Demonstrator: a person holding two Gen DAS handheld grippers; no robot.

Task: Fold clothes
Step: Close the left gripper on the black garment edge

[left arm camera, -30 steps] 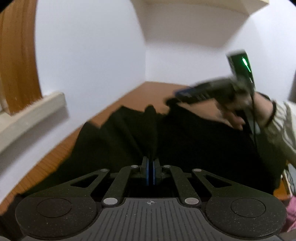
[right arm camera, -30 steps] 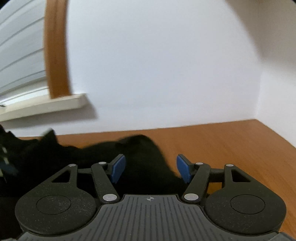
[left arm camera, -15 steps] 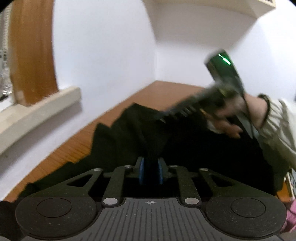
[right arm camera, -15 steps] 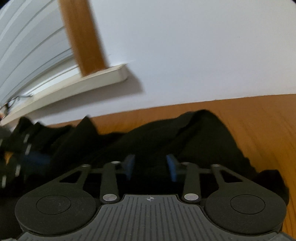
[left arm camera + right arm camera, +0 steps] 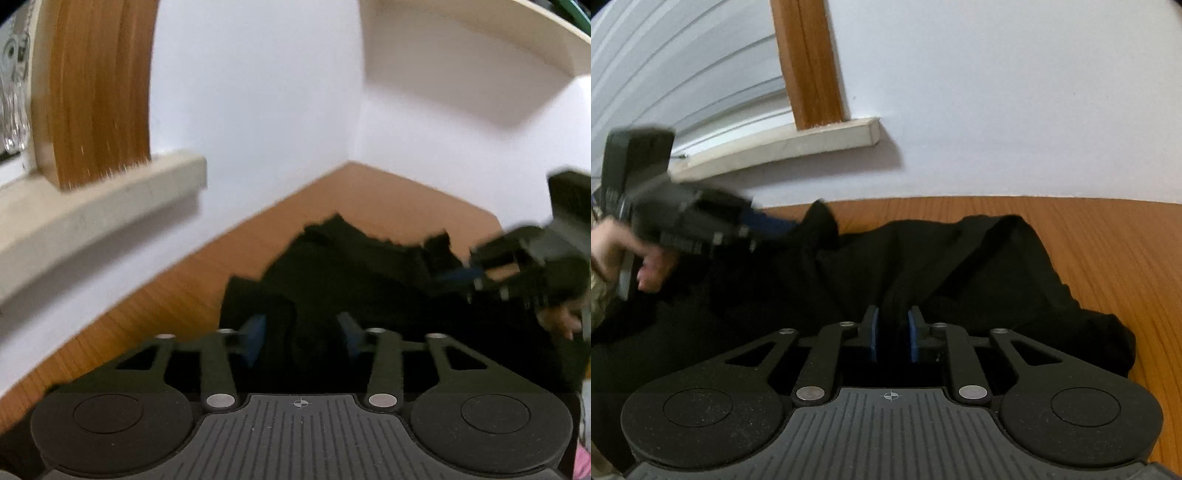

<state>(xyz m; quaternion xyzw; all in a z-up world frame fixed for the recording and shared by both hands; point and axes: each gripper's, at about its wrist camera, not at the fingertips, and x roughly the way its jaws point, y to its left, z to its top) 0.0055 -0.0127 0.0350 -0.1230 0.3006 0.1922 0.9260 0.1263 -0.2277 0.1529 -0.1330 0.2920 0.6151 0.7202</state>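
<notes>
Closing, your right gripper pinches a black garment fold; left gripper apparently open around cloth

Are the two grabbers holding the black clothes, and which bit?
The right gripper is closing on a raised fold of the black garment. The left gripper has dark cloth between its parted fingers; whether it grips cannot be told.
</notes>
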